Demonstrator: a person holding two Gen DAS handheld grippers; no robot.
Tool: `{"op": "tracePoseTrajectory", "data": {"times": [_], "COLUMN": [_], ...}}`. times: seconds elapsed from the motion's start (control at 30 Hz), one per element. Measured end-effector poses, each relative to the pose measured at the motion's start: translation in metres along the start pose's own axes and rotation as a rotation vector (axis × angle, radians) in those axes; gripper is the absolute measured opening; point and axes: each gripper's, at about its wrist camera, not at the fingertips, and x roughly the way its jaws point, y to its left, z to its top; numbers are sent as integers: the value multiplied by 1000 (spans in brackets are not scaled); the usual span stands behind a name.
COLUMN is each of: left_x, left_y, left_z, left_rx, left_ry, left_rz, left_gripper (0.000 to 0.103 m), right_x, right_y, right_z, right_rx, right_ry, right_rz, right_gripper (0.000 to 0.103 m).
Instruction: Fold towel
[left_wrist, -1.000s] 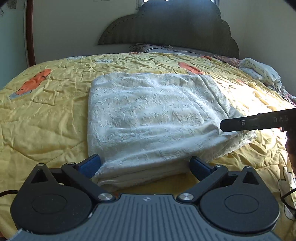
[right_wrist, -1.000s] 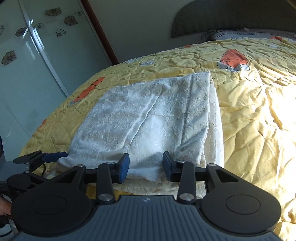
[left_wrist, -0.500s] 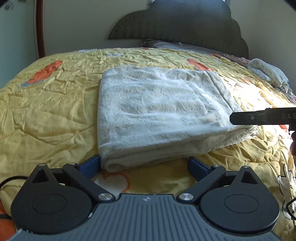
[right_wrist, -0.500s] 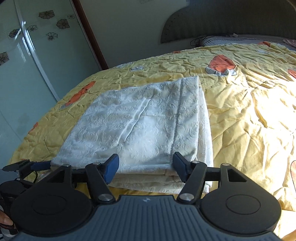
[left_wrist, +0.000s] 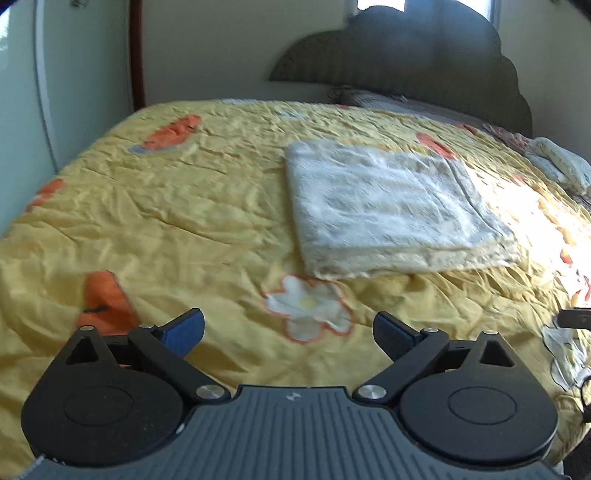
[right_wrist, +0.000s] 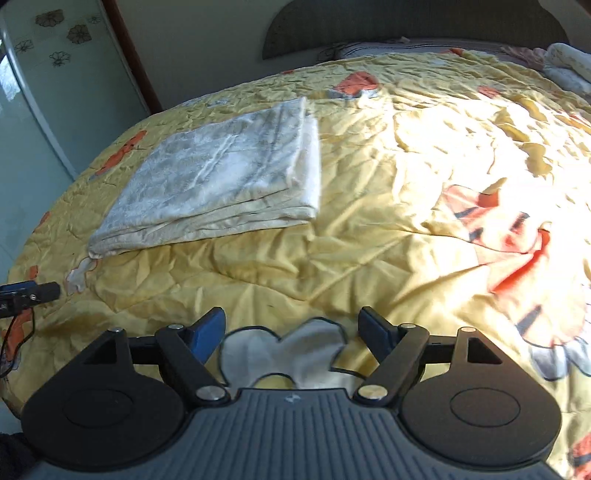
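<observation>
A white towel (left_wrist: 391, 206) lies folded into a thick rectangle on the yellow bedspread (left_wrist: 177, 221); the right wrist view shows the same towel (right_wrist: 221, 173) at the upper left. My left gripper (left_wrist: 288, 328) stands open over bare quilt, well short of the towel's near edge. My right gripper (right_wrist: 291, 330) hangs over a white flower print, its jaws opening with nothing between them. Neither gripper touches the towel. The tip of the other gripper (right_wrist: 33, 291) pokes in at the left edge of the right wrist view.
A dark scalloped headboard (left_wrist: 406, 66) and a pillow (left_wrist: 373, 98) close the far side of the bed. A second rolled light cloth (left_wrist: 557, 166) lies at the far right corner. A glass wardrobe door (right_wrist: 33, 122) stands on the left. Sunlight glares on the right half of the quilt.
Both grippers pulled back from the towel's near edge, which now lies well ahead of them. The right jaws widened and let go of the towel; the left stayed open.
</observation>
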Motion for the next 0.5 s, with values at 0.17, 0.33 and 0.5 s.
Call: {"op": "tracePoseTrajectory", "data": {"times": [0.17,0.33,0.5], "left_x": [0,43,67], "left_y": [38,-18,-72], "left_z": [30,17,-5], "left_rx": [-140,-99,6], "left_ry": [-93,4,47], "left_rz": [115,-28,-49], "left_gripper": [100,100,100], "right_x": [-30,-6,54], "right_y": [-62,-42,27], "right_z": [23,43,39], "right_rx": [112,127,6], "right_ry": [-151,-218,-101], "right_rz": [-299,-233,-22], "right_gripper": [79,80,80]}}
